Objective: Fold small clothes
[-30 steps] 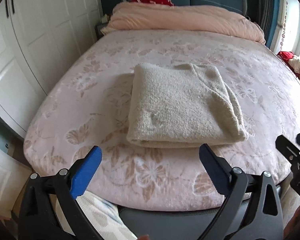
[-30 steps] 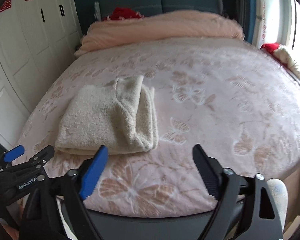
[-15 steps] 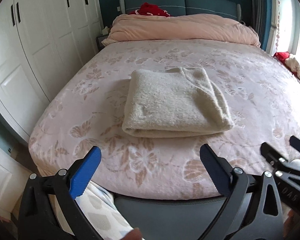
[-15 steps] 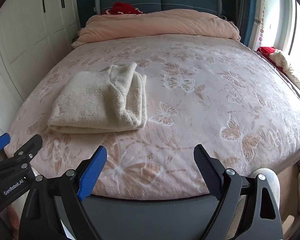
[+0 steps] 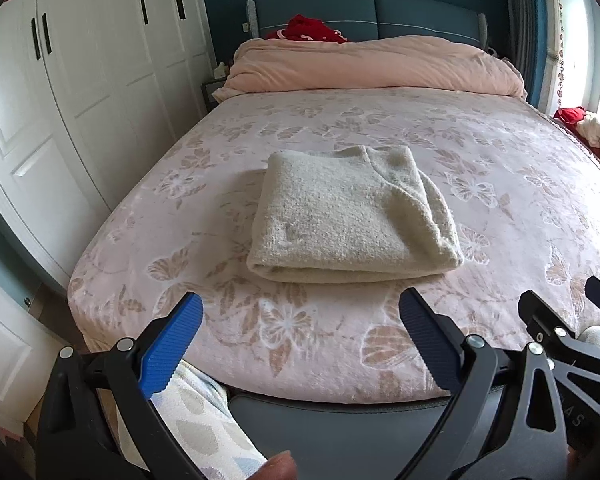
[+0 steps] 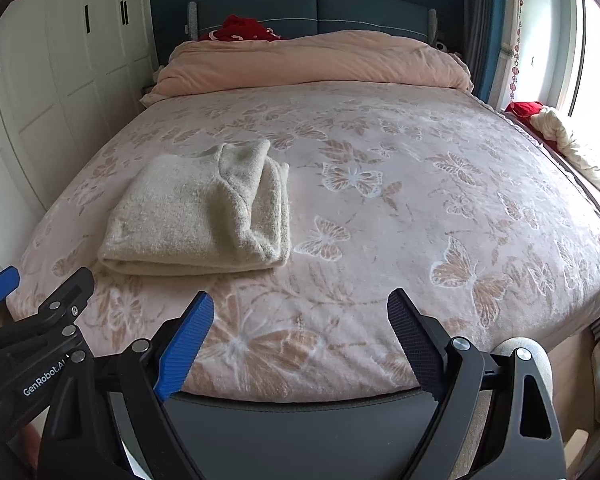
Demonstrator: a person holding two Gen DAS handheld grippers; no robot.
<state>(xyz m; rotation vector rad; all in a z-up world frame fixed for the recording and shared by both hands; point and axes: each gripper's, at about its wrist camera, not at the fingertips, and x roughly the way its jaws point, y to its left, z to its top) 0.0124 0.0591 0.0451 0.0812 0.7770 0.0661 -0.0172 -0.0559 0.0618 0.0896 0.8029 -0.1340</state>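
Observation:
A cream fleecy garment [image 5: 352,216] lies folded into a neat rectangle on the pink butterfly-print bed cover [image 5: 500,168]; it also shows in the right wrist view [image 6: 200,212], left of centre. My left gripper [image 5: 300,320] is open and empty, held back over the bed's front edge, short of the garment. My right gripper [image 6: 300,316] is open and empty, at the front edge to the right of the garment. Each gripper's body shows at the edge of the other's view.
A rolled pink duvet [image 5: 372,64] lies across the head of the bed with a red cloth [image 5: 312,30] behind it. White wardrobe doors [image 5: 80,80] line the left side. A heap of clothes [image 6: 560,136] lies by the window on the right.
Both grippers have drawn back and up from the bed, so the folded garment looks farther away. The garment has not moved. Both stay open.

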